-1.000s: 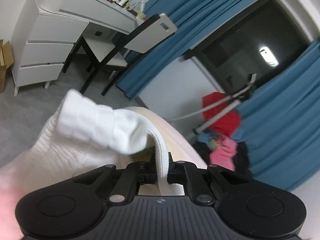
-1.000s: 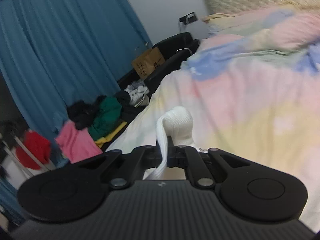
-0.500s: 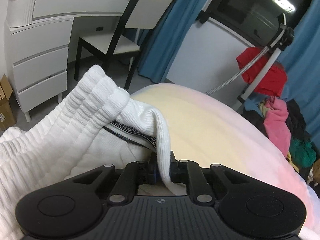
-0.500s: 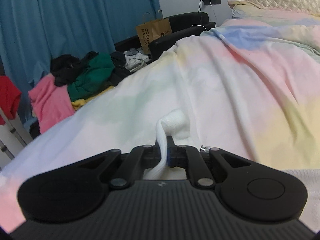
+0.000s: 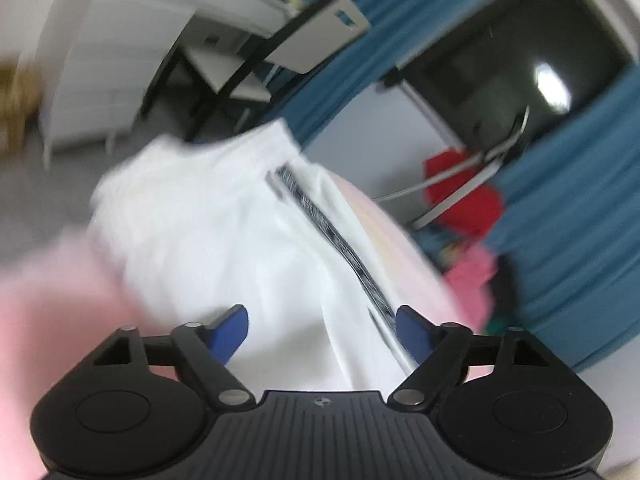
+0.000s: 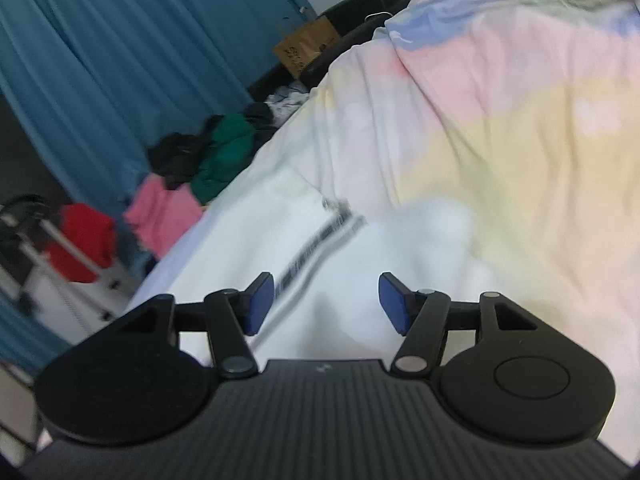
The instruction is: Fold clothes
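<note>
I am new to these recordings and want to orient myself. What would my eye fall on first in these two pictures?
First, the white garment with a dark printed stripe, lying on the pastel bedspread right in front of both tongs. The left tongs and right tongs are opening, blue pads apart and not pressing the cloth. Behind, blue curtains hang above a heap of coloured clothes beside the bed.

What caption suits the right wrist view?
Right gripper, jaws opening, above a white garment lying on the pastel bedspread.
</note>
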{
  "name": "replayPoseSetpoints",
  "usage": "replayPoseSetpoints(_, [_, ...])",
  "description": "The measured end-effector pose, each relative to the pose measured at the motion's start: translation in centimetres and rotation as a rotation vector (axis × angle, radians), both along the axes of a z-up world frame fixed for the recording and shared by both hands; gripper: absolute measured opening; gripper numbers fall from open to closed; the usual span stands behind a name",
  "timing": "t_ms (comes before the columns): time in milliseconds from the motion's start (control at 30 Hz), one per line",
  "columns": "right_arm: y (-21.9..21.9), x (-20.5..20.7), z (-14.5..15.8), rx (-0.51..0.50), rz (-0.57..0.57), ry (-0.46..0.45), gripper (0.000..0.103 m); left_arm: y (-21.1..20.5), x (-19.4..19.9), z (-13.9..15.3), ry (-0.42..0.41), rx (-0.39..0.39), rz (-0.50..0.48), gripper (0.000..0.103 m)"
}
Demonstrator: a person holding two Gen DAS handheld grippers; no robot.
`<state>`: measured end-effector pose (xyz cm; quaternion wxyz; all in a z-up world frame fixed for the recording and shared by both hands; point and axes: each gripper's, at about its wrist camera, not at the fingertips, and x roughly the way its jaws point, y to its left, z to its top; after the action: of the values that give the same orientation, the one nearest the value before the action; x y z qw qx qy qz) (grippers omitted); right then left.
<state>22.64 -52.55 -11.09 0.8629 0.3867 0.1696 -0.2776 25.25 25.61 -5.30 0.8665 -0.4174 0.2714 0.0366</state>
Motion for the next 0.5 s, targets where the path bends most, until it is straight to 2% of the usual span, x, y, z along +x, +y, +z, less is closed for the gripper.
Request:
replayPoseSetpoints(67, [0.9, -2.6, -1.5, 0.047, -0.007, 0.001, 0.068, 0.5, -2.3, -1.7, 0.027, -0.089, 0.026, 0.083])
replayPoseSetpoints(133, [1.4, -4.2, -2.8, 0.128, -0.006, -0.002, 0.068, 1.7, -2.9, -3.4, 0.105, -0.157, 0.05, 0.083])
replayPoseSetpoints(233, [1.6, -5.8, -3.8, 0.259, -0.012, -0.046, 0.067, 3.1, -2.6, -5.2, 0.135, -0.234, 0.053, 0.083])
replayPoseSetpoints(367, [1.7, -4.6, -4.0, 0.357, 0.051, -0.091, 0.068, 4.2, -1.5, -5.8, 0.077, -0.258, 0.094, 0.084])
replayPoseSetpoints(500, [1.8, -2.3, -5.3, 0.335, 0.052, -0.072, 0.068, 4.9, 0.6, -6.7, 0.034, -0.237, 0.128, 0.083])
